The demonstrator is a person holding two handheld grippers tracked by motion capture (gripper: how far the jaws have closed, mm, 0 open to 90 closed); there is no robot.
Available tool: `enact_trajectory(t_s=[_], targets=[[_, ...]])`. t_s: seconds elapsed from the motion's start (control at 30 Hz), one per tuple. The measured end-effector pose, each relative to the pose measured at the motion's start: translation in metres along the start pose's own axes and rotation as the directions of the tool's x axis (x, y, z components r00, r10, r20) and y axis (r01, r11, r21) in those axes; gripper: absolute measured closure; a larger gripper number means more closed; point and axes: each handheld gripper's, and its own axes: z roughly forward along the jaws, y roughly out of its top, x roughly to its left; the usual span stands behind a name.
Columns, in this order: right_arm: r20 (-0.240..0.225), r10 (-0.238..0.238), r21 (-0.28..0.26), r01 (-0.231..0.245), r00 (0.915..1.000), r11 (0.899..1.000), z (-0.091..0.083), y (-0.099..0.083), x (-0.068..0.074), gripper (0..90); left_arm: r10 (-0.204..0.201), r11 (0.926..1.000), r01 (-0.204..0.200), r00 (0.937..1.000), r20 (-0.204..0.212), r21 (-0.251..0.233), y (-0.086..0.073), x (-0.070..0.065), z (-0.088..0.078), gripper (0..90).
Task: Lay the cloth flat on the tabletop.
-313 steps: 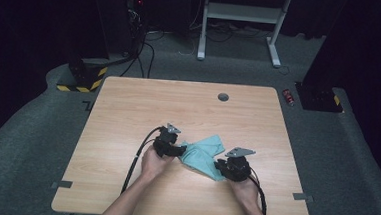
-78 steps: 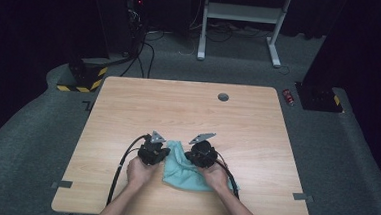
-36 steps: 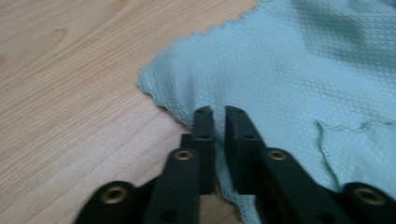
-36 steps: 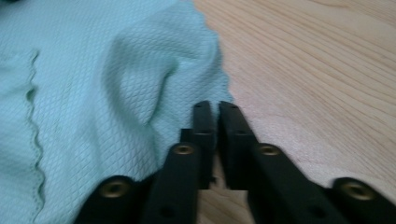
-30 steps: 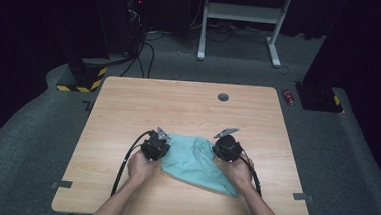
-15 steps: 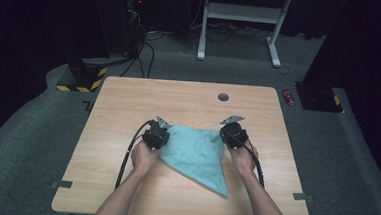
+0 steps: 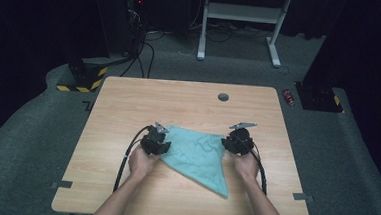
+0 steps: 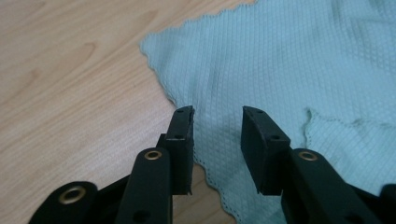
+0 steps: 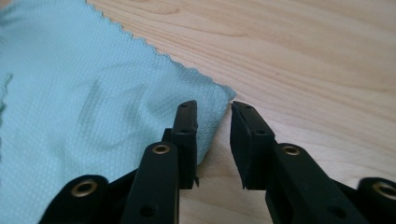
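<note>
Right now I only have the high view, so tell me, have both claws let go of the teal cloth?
Observer: Yes for the left claw. Its jaws have just been opening and stand apart above the cloth, pads clear of it.
Operator: And the right one?
Observer: The right claw has just been opening too. One jaw is over the cloth's corner, the other over the bare table, and nothing is pinched.
Operator: Is the cloth a single layer by the left claw?
Observer: No. A second layer's scalloped edge lies on top, just beside its jaws.
</note>
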Motion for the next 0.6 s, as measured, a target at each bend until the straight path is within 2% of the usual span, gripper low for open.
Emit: enact_trajectory(t_s=[0.03,0.07,0.1,0.17,0.3,0.37,0.43,0.47,0.57,0.6], targets=[[-0.020,0.025,0.003,-0.025,0.9995,1.000,0.002,0.000,-0.001,70.7,-0.018,0.9997,0.018,0.9998,0.004,-0.017,-0.003,0.002,-0.001,63.5],[-0.034,0.035,0.007,-0.035,0.9988,0.999,0.004,0.000,-0.002,73.1,-0.017,0.9997,0.017,0.9998,0.005,-0.019,-0.004,0.002,-0.001,63.3],[-0.040,0.036,0.017,-0.036,0.9986,0.999,0.007,0.000,-0.001,79.1,-0.021,0.9995,0.021,0.9998,0.005,-0.024,-0.005,0.002,-0.001,63.1],[-0.032,0.015,0.030,-0.014,0.9994,0.999,0.010,0.002,0.001,88.9,-0.014,0.9994,0.014,0.9999,-0.003,-0.030,-0.006,0.002,-0.001,62.0],[0.010,-0.065,-0.021,0.066,0.9978,0.998,0.003,0.010,0.012,89.8,-0.049,0.9975,0.049,0.9988,0.006,-0.052,-0.010,0.004,-0.001,58.6],[0.011,-0.097,-0.048,0.097,0.9953,0.994,-0.002,0.013,0.020,89.6,-0.063,0.9955,0.064,0.9979,0.015,-0.069,-0.012,0.006,-0.001,57.6],[0.009,-0.156,-0.059,0.156,0.9878,0.986,-0.004,0.017,0.031,89.4,-0.057,0.9951,0.058,0.9983,0.010,-0.081,-0.014,0.006,-0.001,56.8],[0.000,-0.186,-0.064,0.185,0.9826,0.981,-0.003,0.018,0.037,89.3,-0.067,0.9933,0.067,0.9977,0.010,-0.094,-0.016,0.005,0.000,56.4],[-0.082,-0.243,-0.030,0.241,0.9666,0.970,0.007,0.017,0.056,86.4,-0.071,0.9903,0.071,0.9975,0.006,-0.119,-0.019,0.006,0.000,53.9],[-0.122,-0.265,-0.018,0.265,0.9564,0.964,0.012,0.014,0.061,82.4,-0.070,0.9892,0.070,0.9976,0.004,-0.129,-0.021,0.006,0.000,53.6]])
